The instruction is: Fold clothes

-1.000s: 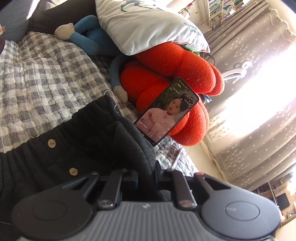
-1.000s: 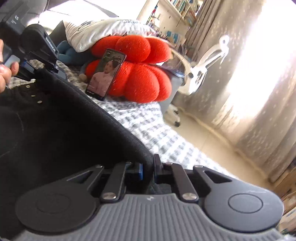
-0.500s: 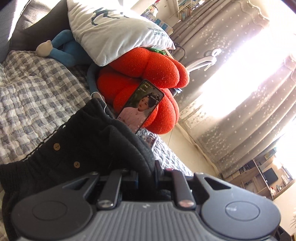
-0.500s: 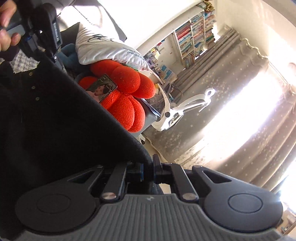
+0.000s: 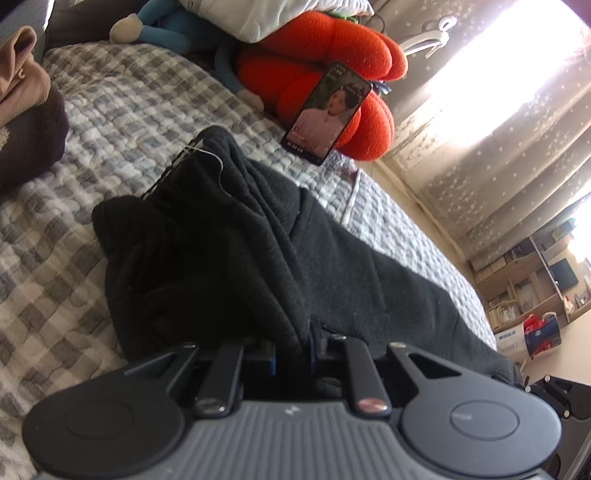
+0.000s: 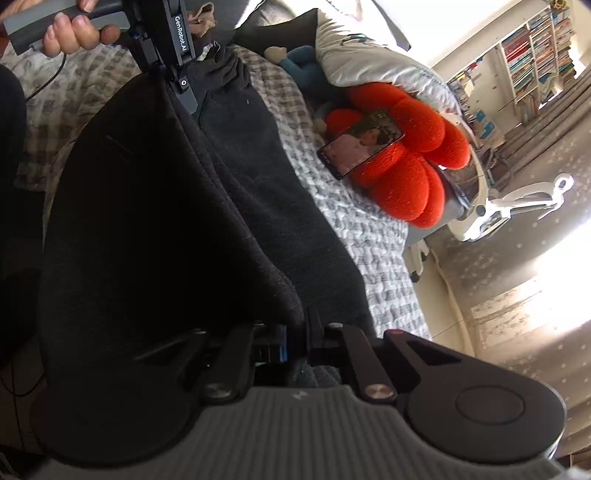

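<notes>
A dark grey fleece garment (image 5: 258,258) lies stretched along the checked bed cover (image 5: 110,110). My left gripper (image 5: 293,350) is shut on a fold of it near the bottom of the left wrist view. In the right wrist view the same dark garment (image 6: 166,221) hangs lifted in a sheet, and my right gripper (image 6: 295,343) is shut on its edge. At the top left of that view the left gripper (image 6: 177,70) shows, held by a hand (image 6: 70,29), pinching the garment's other end.
A phone (image 5: 327,112) with a lit screen leans on a red pumpkin cushion (image 5: 332,70) at the bed's head, beside a white pillow (image 6: 369,62) and a blue plush toy (image 5: 166,26). Other clothes (image 5: 22,92) lie at the left. Curtains, a white chair (image 6: 517,206) and shelves stand beyond.
Both grippers came down toward the bed with the garment still held. Its lower layer now lies spread on the cover, and the buttoned waistband is folded out of sight.
</notes>
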A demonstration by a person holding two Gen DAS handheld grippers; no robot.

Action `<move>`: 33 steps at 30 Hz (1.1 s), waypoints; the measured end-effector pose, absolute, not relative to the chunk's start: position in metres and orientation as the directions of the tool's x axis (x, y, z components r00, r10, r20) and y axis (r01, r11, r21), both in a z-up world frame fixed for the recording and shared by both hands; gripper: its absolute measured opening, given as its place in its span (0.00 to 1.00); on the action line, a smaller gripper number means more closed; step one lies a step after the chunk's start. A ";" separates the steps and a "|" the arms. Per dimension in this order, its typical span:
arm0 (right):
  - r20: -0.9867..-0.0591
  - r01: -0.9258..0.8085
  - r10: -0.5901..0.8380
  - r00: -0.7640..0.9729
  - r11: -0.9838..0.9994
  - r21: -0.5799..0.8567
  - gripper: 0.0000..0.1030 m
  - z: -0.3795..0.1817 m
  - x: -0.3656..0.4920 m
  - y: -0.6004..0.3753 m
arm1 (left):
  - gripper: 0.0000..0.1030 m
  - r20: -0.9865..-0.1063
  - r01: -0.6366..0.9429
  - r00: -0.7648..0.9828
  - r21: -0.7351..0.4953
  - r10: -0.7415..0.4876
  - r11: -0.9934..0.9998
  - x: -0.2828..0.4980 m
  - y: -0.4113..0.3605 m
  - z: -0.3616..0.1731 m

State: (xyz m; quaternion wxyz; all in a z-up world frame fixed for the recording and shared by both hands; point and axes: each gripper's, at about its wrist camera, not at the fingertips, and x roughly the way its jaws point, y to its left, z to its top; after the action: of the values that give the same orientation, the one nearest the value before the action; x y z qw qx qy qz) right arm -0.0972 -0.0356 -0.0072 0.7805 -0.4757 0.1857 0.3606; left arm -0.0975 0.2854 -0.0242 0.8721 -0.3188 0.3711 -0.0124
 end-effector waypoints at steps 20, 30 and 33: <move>-0.648 -0.844 0.545 0.533 0.292 -0.449 0.40 -0.020 -0.110 -0.011 | 0.64 -0.583 -0.393 0.812 -0.512 0.027 0.763 -0.104 0.290 -0.026; -0.609 -0.869 0.620 0.494 0.363 -0.335 0.19 -0.036 -0.099 0.006 | 0.34 -0.603 -0.417 0.793 -0.430 0.089 0.801 -0.103 0.276 -0.029; -0.598 -0.873 0.637 0.486 0.390 -0.293 0.13 -0.036 -0.096 0.004 | 0.24 -0.603 -0.408 0.792 -0.404 0.097 0.819 -0.104 0.270 -0.028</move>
State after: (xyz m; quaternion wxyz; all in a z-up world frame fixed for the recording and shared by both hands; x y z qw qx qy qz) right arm -0.0962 0.0039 -0.0364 0.8096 -0.2959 0.1992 0.4661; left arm -0.1040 0.2700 -0.0278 0.9081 -0.2669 0.2912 0.1389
